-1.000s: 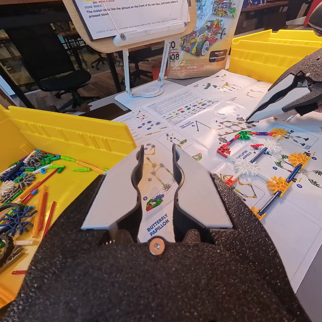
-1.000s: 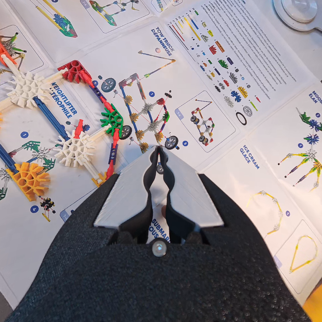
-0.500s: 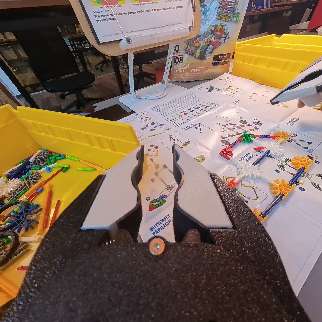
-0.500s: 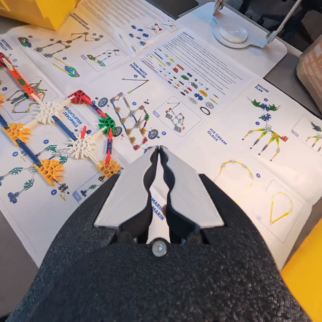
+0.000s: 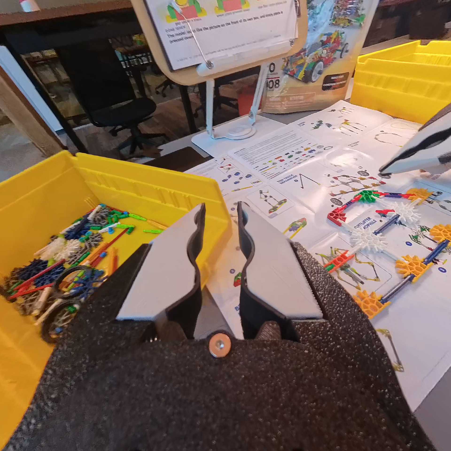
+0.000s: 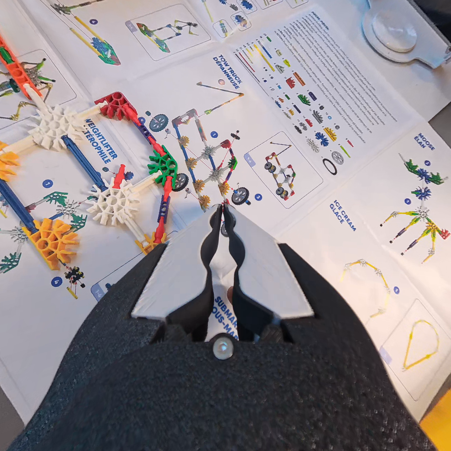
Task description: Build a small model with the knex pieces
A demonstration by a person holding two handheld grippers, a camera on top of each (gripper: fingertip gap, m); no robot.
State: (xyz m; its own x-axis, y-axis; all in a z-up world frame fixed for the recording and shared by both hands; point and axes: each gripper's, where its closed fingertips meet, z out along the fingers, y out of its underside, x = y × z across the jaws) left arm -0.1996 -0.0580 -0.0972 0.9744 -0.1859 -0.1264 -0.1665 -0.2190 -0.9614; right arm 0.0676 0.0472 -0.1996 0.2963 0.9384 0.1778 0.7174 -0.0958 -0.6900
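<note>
A partly built rod-and-connector frame (image 5: 368, 238) lies flat on a large white instruction sheet (image 5: 280, 175). It has white snowflake connectors (image 6: 113, 202), yellow connectors, blue rods, a red corner piece (image 6: 116, 105) and a green connector (image 6: 163, 166). My left gripper (image 5: 220, 210) is open and empty, over the right wall of a yellow bin (image 5: 146, 180) full of loose pieces (image 5: 73, 256). My right gripper (image 6: 222, 207) is shut, with nothing visible between its tips. Its tips are down at the sheet (image 6: 305, 219), just right of the frame; it also shows in the left wrist view (image 5: 383, 170).
A second yellow bin (image 5: 402, 80) stands at the back right, and a yellow corner (image 6: 436, 415) shows at the right wrist view's lower right. A document stand (image 5: 227, 36) has its white base (image 6: 395, 34) on the sheet's far edge. The kit's bag (image 5: 317, 73) stands behind. The tips of one gripper are about 30 cm away from the tips of the other. The green connector (image 6: 163, 166) is closer to my right gripper, around 6 cm from its tips; the left tips are 25 cm off. It turns up in the left wrist view (image 5: 367, 194) as well.
My right gripper, raised and drawn back half a second ago, has come back down to the sheet beside the frame, still shut. My left gripper has drifted left toward the bin, still open.
</note>
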